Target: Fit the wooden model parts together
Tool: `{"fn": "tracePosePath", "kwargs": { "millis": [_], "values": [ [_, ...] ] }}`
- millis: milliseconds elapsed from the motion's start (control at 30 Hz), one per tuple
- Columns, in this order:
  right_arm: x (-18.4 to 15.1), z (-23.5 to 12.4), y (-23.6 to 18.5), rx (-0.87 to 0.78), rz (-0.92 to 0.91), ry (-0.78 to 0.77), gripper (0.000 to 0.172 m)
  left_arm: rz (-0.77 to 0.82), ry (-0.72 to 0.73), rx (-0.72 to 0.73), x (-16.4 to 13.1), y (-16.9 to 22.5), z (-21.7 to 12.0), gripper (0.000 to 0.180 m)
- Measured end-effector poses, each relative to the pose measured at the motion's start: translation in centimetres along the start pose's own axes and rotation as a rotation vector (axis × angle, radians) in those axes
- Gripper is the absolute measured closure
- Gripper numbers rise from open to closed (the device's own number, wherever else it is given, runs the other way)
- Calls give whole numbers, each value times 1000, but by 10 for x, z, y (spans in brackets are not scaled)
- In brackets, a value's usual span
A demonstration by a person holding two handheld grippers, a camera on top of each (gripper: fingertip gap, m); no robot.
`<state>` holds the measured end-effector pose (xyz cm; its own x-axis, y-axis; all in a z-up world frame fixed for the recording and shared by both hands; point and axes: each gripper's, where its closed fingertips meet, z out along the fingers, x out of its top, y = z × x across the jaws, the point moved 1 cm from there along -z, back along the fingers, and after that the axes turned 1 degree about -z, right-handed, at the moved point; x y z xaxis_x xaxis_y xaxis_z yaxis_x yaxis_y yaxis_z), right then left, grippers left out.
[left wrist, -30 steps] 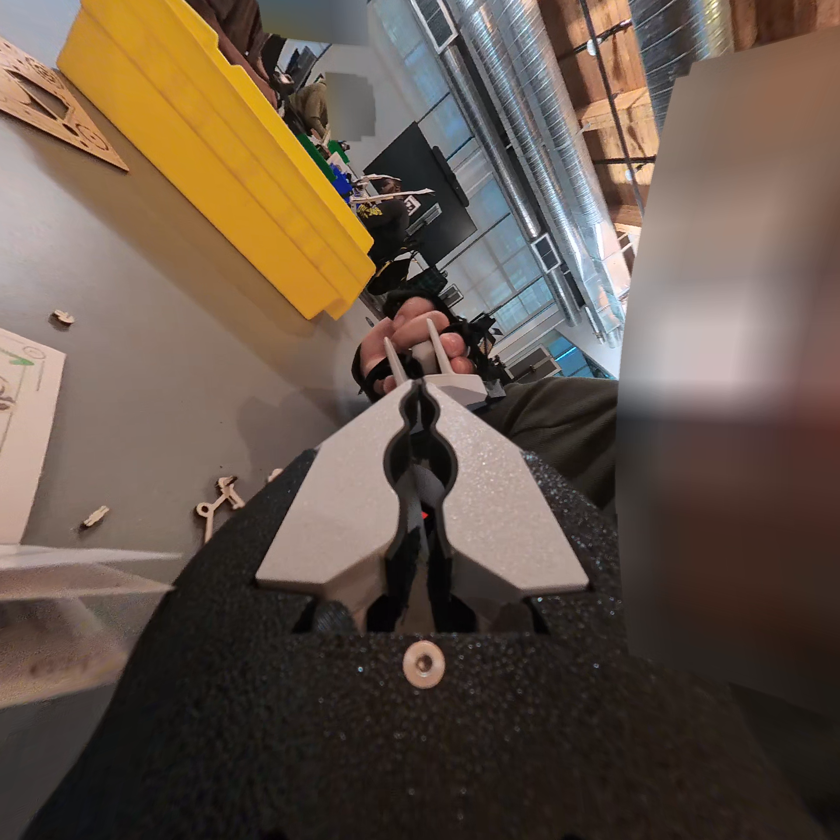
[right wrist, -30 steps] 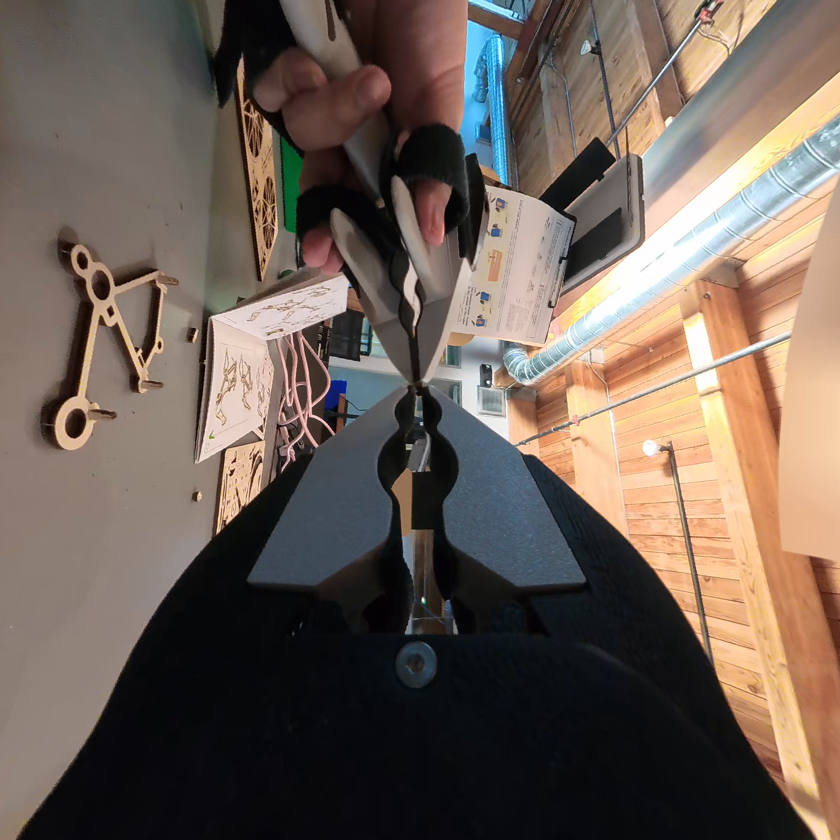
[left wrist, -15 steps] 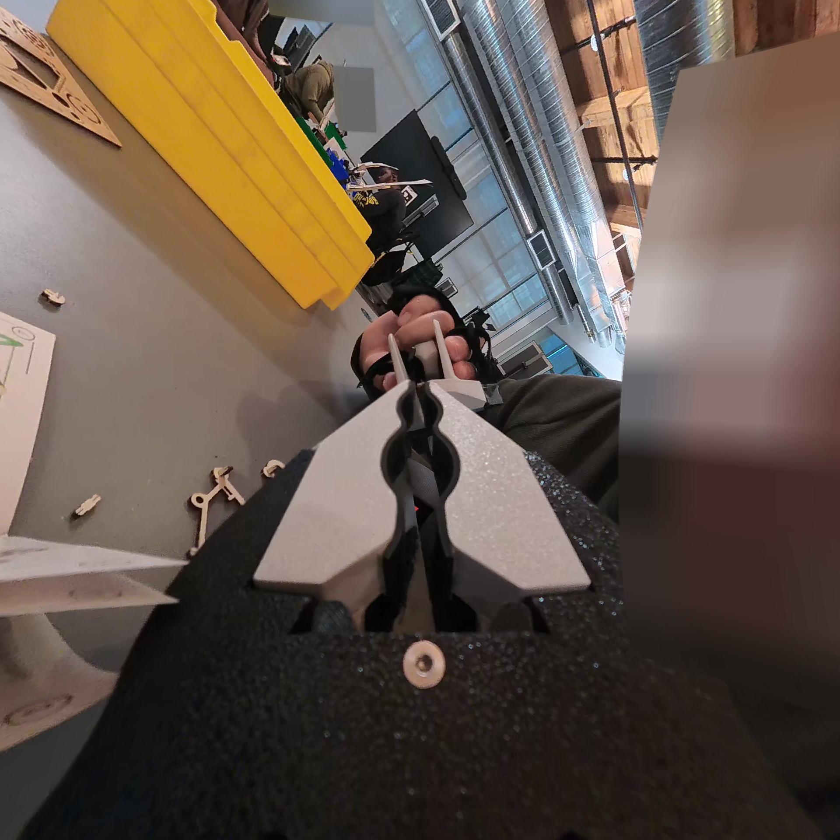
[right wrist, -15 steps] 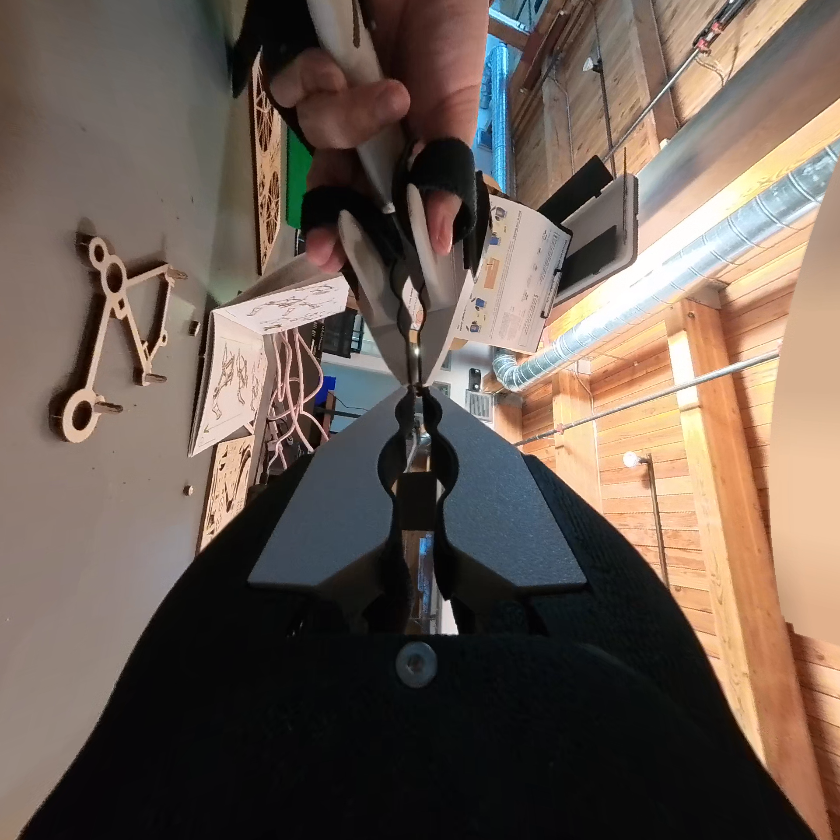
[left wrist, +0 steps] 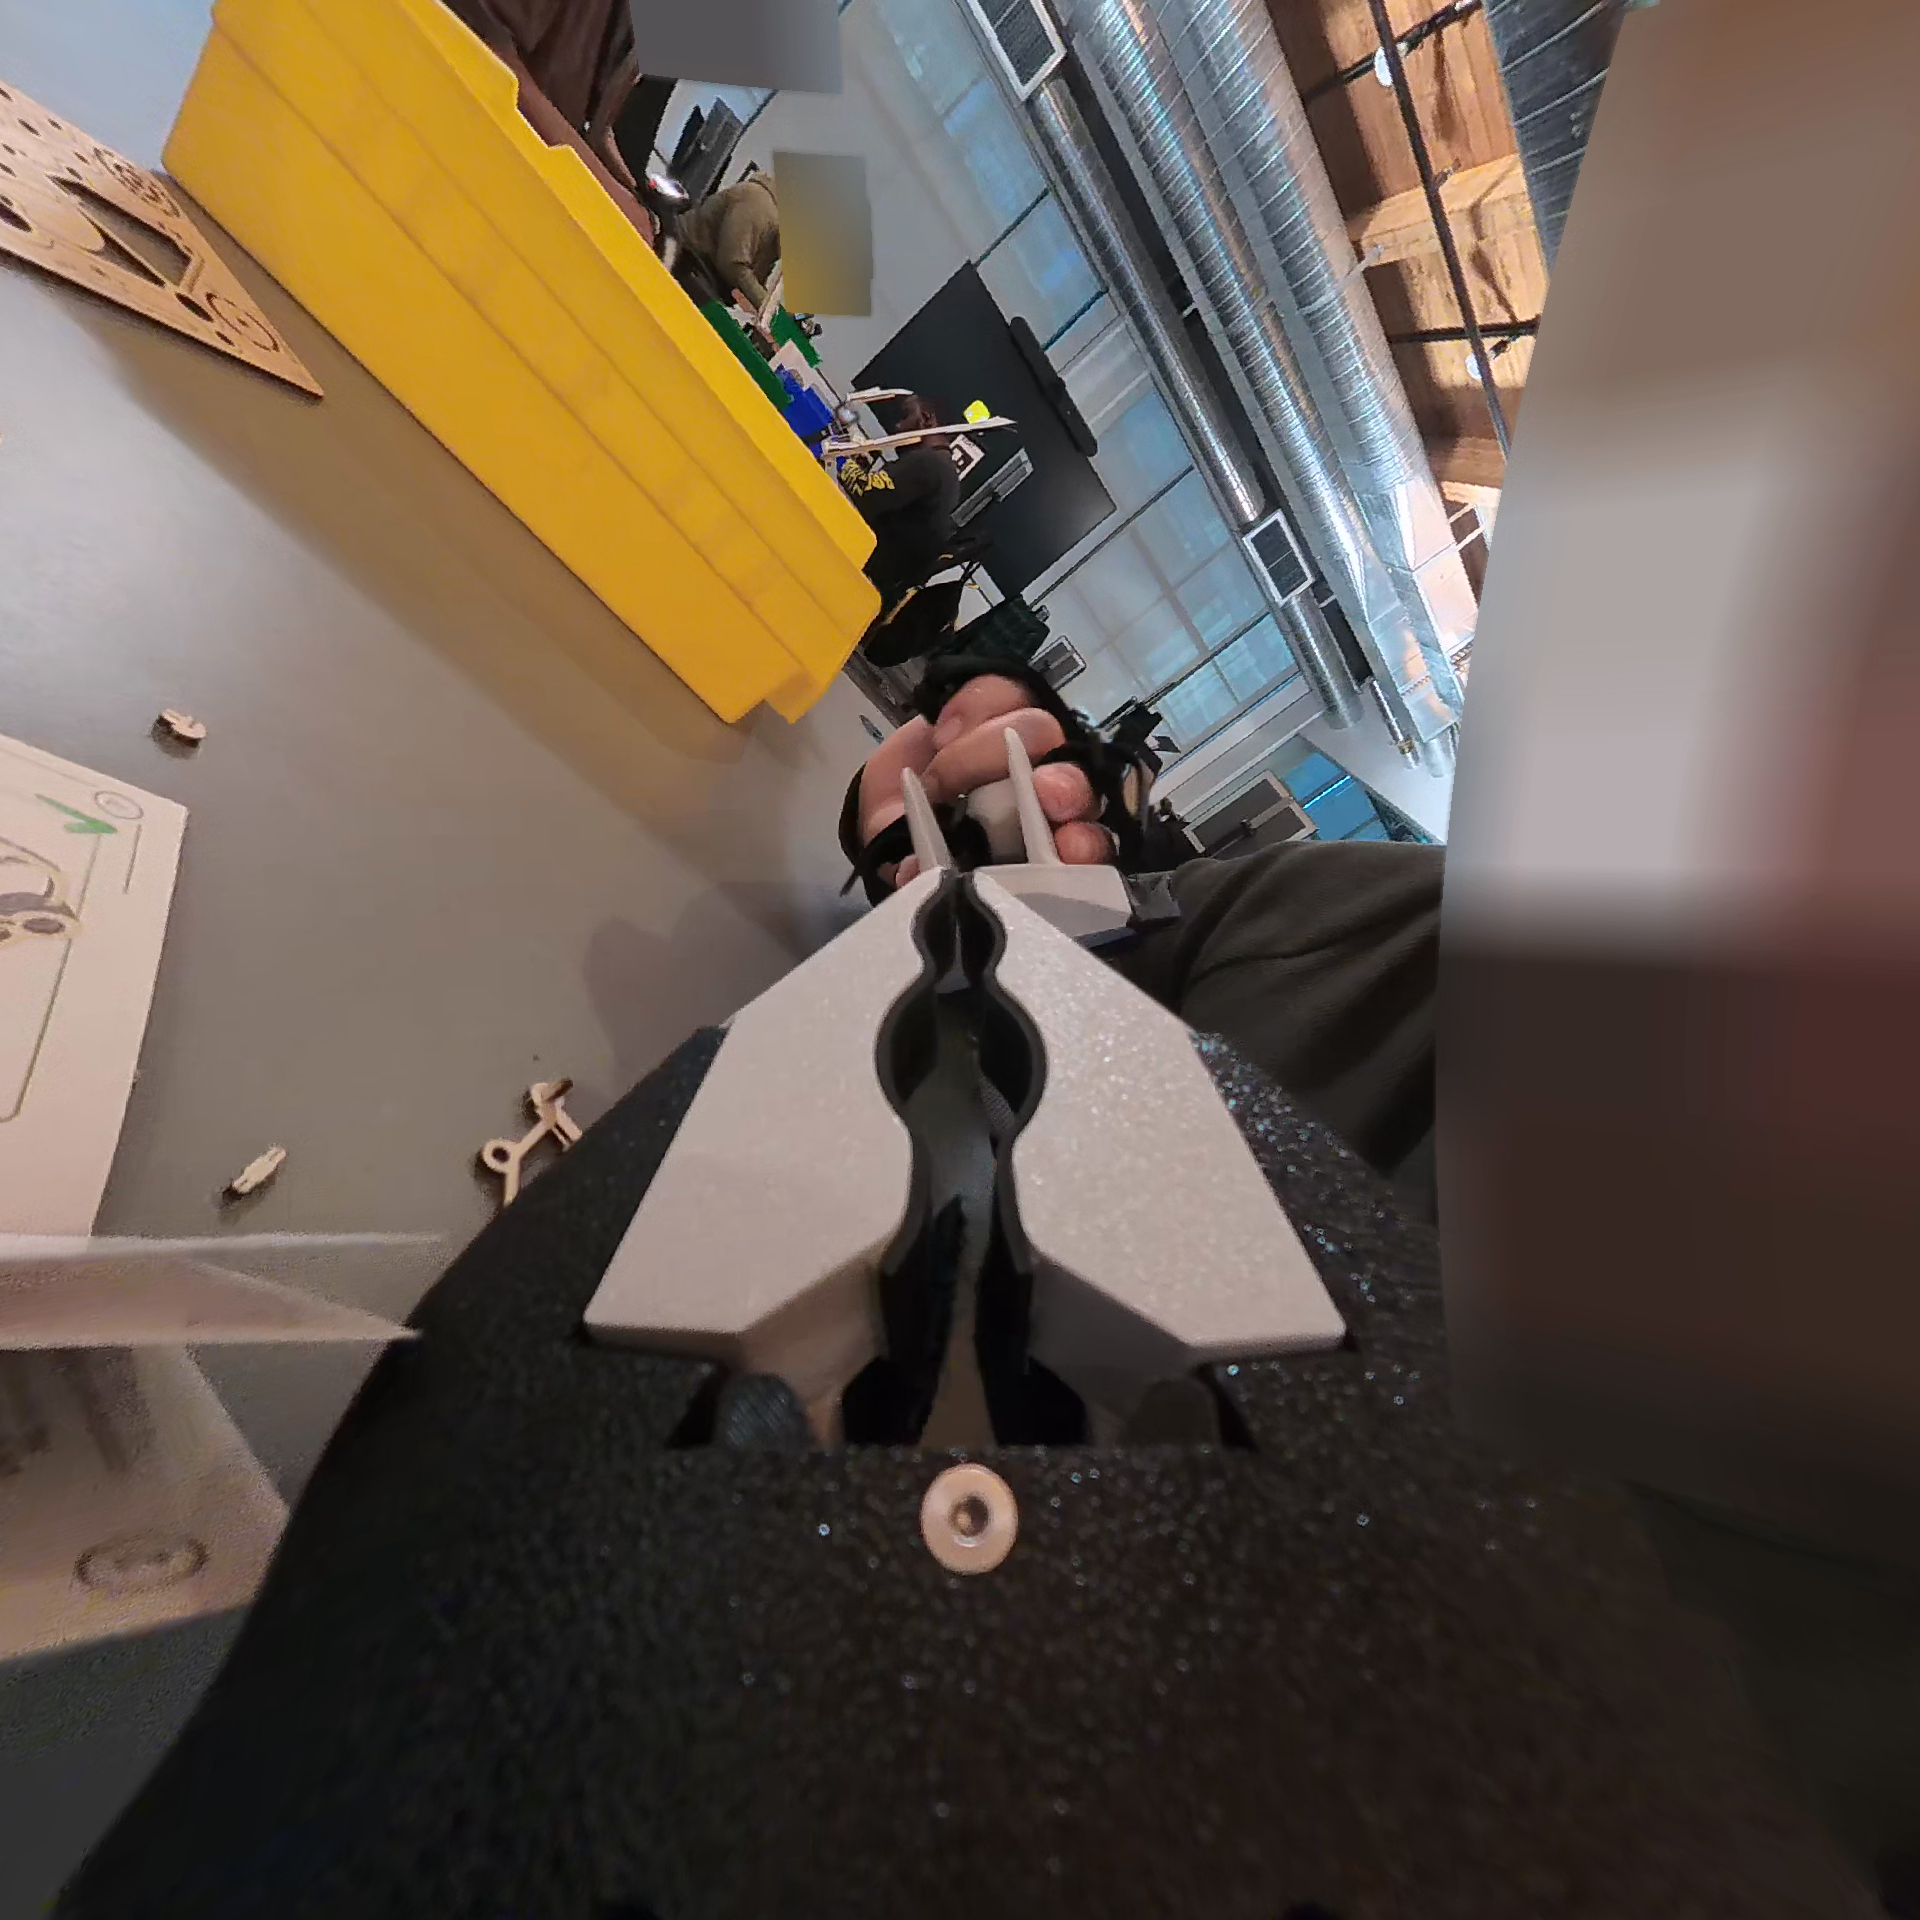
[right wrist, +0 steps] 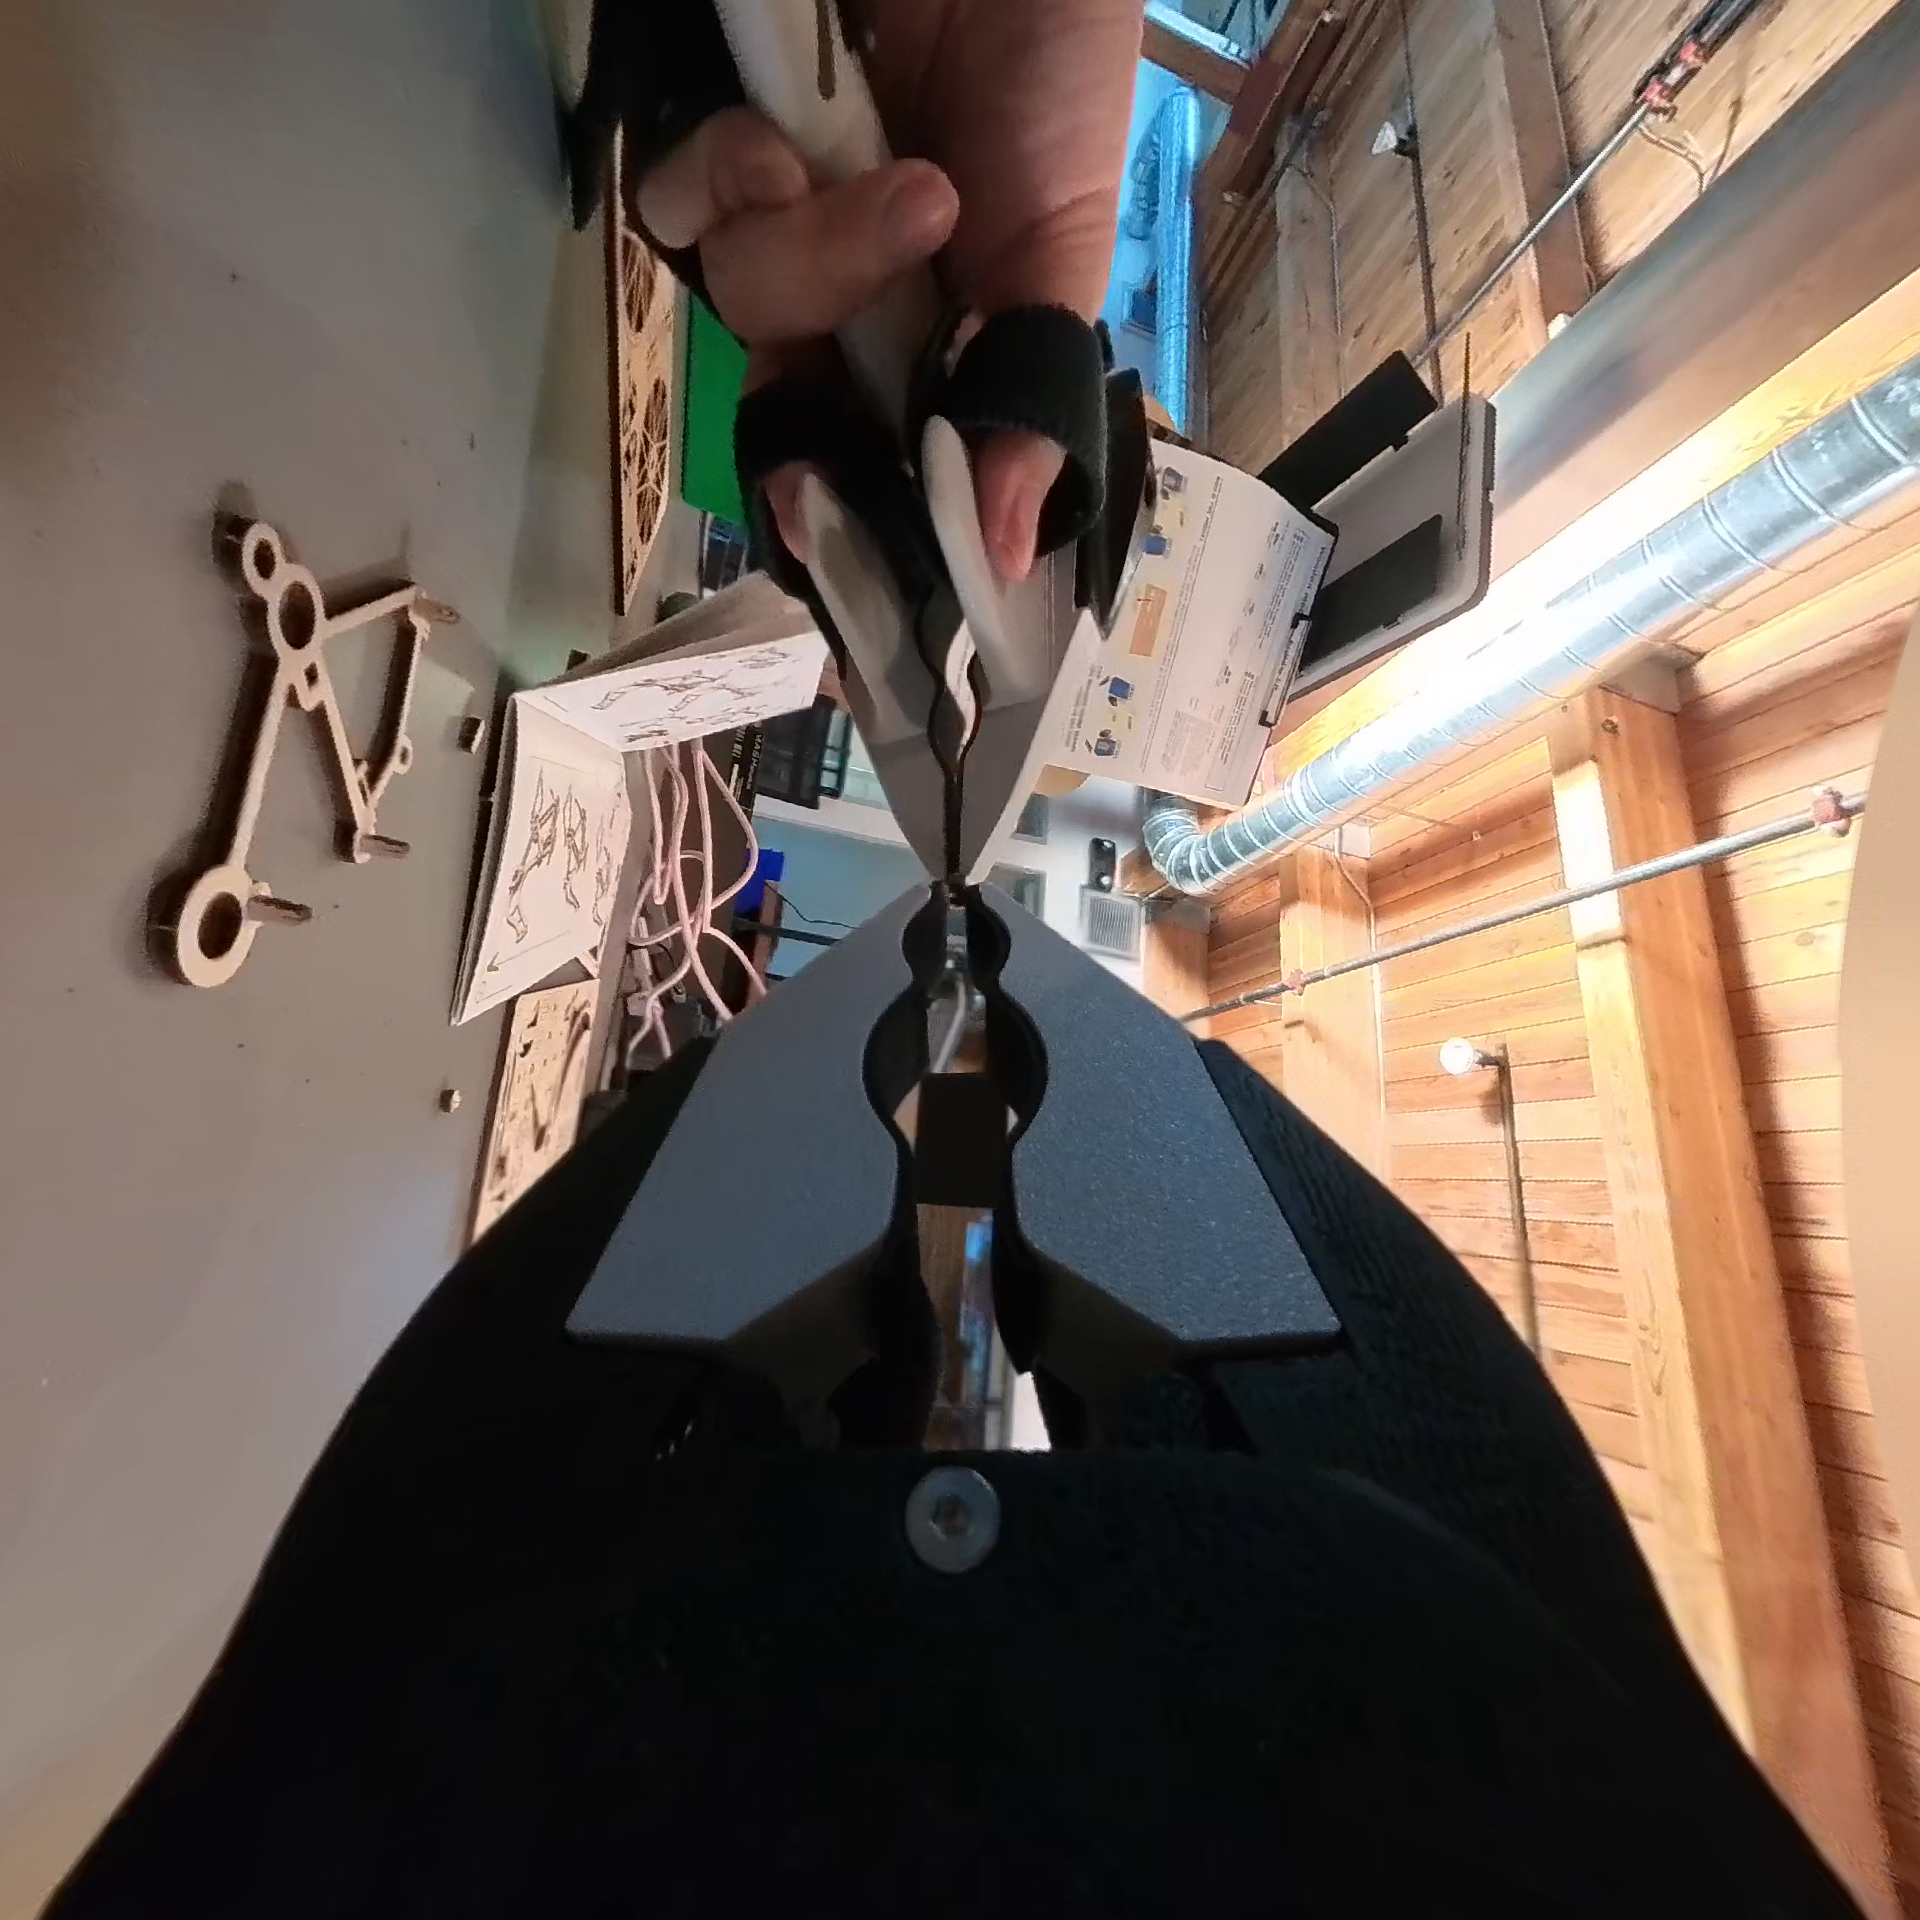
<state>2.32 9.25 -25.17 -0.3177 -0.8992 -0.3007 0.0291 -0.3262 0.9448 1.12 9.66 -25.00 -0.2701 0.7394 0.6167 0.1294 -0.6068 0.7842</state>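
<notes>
Grey and matte, the surface (left wrist: 343, 831) fills the left half of both views; beyond it the room shows timber-clad walls, silver ducting (right wrist: 1558, 665) and tall windows. A yellow bin (left wrist: 499, 343) stands along the far edge at 11 o'clock in the left wrist view, with a cut-out wooden sheet (left wrist: 125, 249) beside it. The wooden frame (right wrist: 291, 748) — the task's largest loose part — lies flat at 9 o'clock in the right wrist view, pegs sticking up, near an open instruction booklet (right wrist: 582, 821). Small wooden pieces (left wrist: 530, 1138) lie scattered at 8 o'clock in the left view. The left gripper (right wrist: 948, 868) and right gripper (right wrist: 951, 902) meet tip to tip above the surface, each with fingers pressed together; whether anything is pinched there cannot be told. Bare surface lies around the frame.
</notes>
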Motion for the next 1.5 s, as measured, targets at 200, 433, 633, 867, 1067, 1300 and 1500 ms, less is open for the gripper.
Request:
{"fn": "tracePosePath", "kwargs": {
  "millis": [200, 433, 633, 867, 1067, 1300, 1500],
  "values": [
    [-4, 0, -1, 63, 173, 11, 163, 36, -7, 17, 0, -1, 0, 180],
    [-13, 2, -13, 226, 496, 38, 166, 98, -36, 81, -2, -7, -1, 180],
    [-26, 4, -47, 426, 620, -20, 169, 249, -71, 239, -1, -21, -5, 180],
    [-22, -24, -85, 1060, 1430, 77, 162, 416, -110, 363, -1, -26, -6, 180],
    [-12, -32, -100, 1213, 1546, 80, 160, 461, -133, 389, -2, -26, -6, 180],
    [-9, -27, -101, 1177, 1489, 55, 164, 463, -155, 383, -6, -27, -3, 180],
    [-6, -27, -103, 1179, 1469, 56, 166, 460, -176, 377, -9, -28, -2, 180]
  ]
}}
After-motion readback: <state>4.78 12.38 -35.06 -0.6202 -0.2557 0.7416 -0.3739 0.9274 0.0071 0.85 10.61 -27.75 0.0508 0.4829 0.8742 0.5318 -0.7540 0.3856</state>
